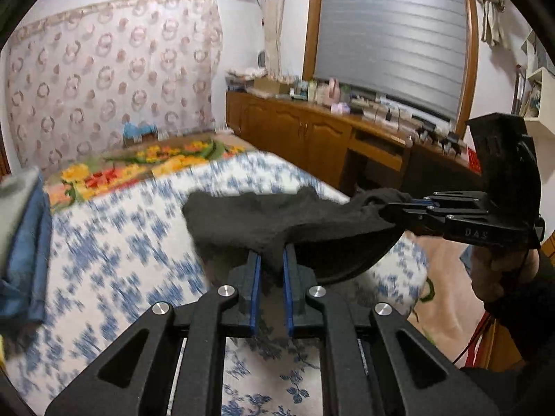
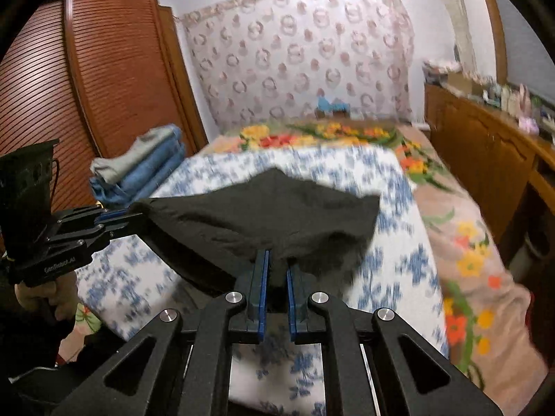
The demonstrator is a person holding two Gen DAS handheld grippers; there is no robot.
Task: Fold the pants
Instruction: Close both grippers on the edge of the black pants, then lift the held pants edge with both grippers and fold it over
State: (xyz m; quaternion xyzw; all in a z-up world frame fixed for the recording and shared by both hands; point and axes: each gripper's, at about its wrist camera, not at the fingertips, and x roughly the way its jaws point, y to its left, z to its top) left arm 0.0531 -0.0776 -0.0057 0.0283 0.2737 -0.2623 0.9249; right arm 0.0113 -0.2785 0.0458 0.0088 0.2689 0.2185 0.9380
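While both grippers pinch the pants [image 1: 277,222], "GenRobot.AI" (left gripper [image 2: 135,220]) shows.

The pants [image 1: 277,218] are dark charcoal, soft-looking fabric, bunched up and held in the air above the bed with the blue-and-white floral cover [image 1: 114,242]. One edge is pinched at 6 o'clock in the left wrist view, another corner stretched out toward 3 o'clock. In the right wrist view the cloth [image 2: 263,215] sags from 9 to 6 o'clock, loose end flopping toward 2.
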